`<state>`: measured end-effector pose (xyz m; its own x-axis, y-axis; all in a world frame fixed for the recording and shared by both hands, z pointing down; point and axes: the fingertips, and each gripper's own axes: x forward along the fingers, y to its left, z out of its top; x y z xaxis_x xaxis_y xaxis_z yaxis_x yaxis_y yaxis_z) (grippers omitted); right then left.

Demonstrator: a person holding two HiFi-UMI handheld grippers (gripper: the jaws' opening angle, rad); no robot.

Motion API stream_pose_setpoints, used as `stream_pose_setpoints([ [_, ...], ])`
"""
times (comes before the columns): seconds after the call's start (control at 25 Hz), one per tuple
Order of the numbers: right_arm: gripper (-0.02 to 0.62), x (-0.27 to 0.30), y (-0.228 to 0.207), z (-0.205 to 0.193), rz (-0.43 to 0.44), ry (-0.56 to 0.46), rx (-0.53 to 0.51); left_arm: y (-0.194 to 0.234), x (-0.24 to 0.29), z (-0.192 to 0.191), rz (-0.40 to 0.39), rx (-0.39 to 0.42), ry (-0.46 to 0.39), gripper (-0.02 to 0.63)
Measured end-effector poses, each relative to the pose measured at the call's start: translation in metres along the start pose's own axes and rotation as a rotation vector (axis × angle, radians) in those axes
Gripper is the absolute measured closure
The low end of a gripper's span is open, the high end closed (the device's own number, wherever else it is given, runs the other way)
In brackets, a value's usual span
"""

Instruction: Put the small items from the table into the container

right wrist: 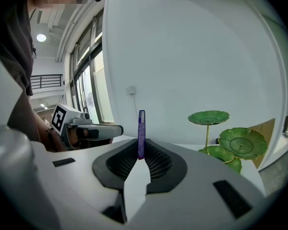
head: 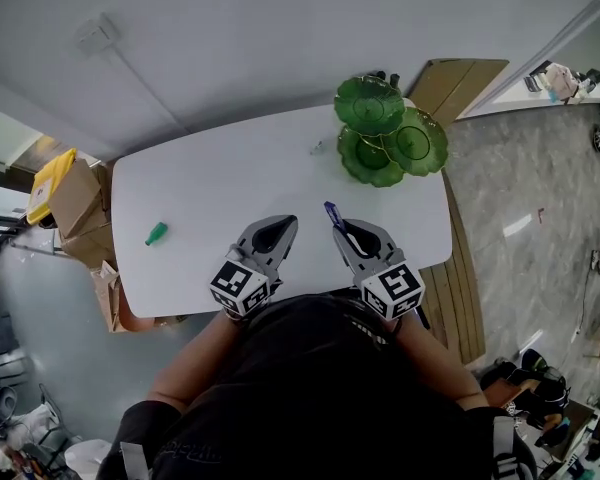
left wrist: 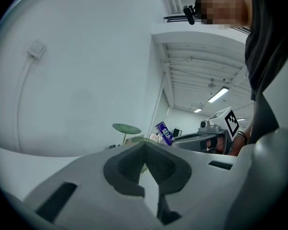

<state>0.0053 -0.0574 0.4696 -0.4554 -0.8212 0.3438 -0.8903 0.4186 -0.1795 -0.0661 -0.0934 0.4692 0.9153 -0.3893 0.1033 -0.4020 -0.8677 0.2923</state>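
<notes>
Left gripper jaws together, empty; right gripper jaws pinch a purple packet.

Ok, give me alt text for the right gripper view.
The right gripper pinches a thin purple packet upright between its grey jaws. Beyond it, a green leaf-shaped tiered dish stand is at right and the left gripper at left.

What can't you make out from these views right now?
Pale small item beside the green tiered stand: head view, too small to identify.
Green item, left on the table: head view, too small; absent from both gripper views.
Purple packet print: edge-on in the right gripper view, tiny and blurred in the left gripper view.
Stand's base: head view, hidden under its leaves.
</notes>
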Motion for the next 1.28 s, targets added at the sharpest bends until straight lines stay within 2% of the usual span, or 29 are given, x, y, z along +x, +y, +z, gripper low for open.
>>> stream_pose_setpoints([
  [0.2, 0.543, -0.032, -0.058, 0.005, 0.028, -0.003, 0.010, -0.033, 0.055, 0.002, 0.022, 0.011, 0.002, 0.600],
  [0.6, 0.543, -0.095, -0.164, 0.019, 0.128, -0.013, -0.004, -0.101, 0.146, 0.007, 0.136, -0.001, -0.027, 0.600],
  [0.92, 0.543, -0.110, -0.195, 0.015, 0.164, -0.016, 0.023, -0.122, 0.164, -0.001, 0.208, -0.021, -0.012, 0.600],
  [1.12, 0.543, -0.109, -0.203, 0.011, 0.174, -0.001, 0.056, -0.123, 0.176, -0.005, 0.199, -0.039, -0.009, 0.600],
  [1.28, 0.543, -0.109, -0.221, 0.013, 0.150, 0.002, 0.054, -0.131, 0.194, 0.002, 0.166, -0.023, -0.022, 0.600],
])
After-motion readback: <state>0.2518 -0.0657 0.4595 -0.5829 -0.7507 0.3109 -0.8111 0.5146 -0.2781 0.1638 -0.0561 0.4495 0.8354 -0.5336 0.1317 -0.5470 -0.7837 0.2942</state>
